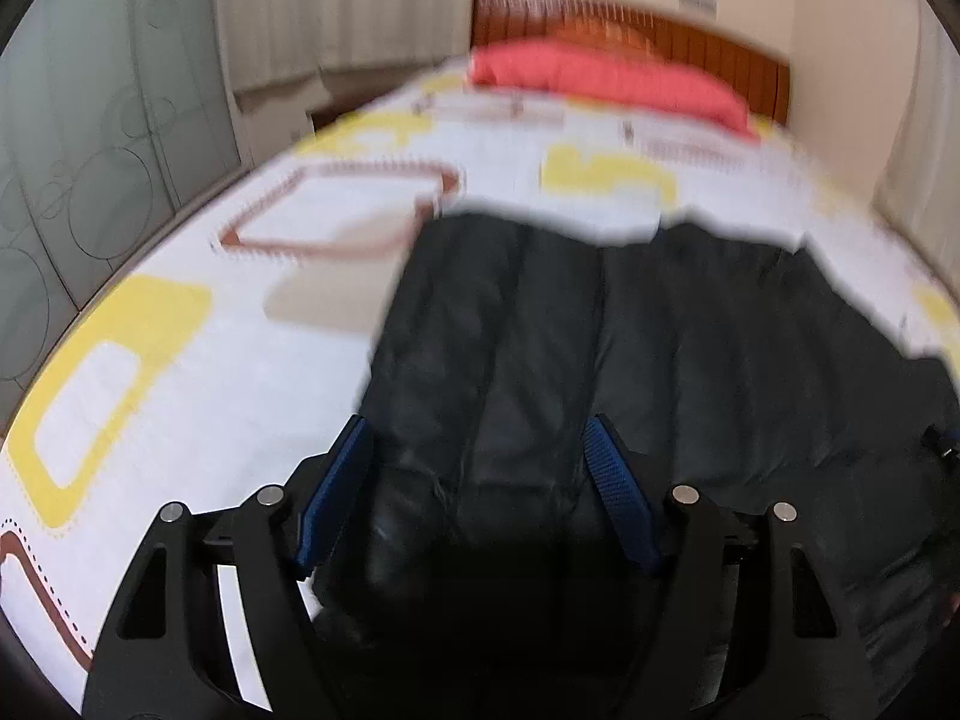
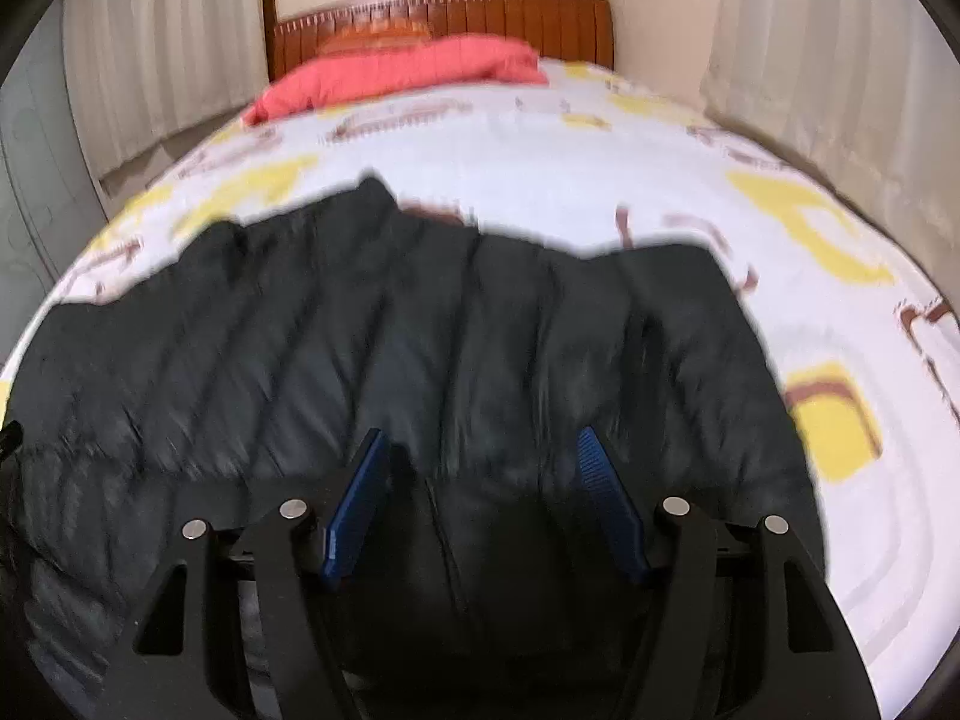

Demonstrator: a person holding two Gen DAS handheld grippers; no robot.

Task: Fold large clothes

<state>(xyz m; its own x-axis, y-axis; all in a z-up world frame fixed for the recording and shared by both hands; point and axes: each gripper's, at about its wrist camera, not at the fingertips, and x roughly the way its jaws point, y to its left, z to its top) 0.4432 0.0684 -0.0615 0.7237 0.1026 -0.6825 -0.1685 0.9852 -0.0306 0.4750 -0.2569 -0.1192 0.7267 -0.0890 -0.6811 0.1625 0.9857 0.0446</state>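
Across the patterned bedspread (image 1: 180, 312), at six o'clock from the pink pillow (image 2: 396, 75), lies your black puffer jacket (image 2: 420, 324). Left gripper (image 1: 474, 480) and right gripper (image 2: 480, 486) both gape empty. Expect light, soft, slippery padding; pinch a hem corner.

You're looking at a bed (image 2: 540, 180) with a white sheet patterned in yellow and brown, a red pillow (image 2: 396, 78) against the wooden headboard (image 2: 540, 18), cream walls, pale curtains (image 2: 810, 60) (both sides), frosted wardrobe doors (image 1: 90, 150) left.
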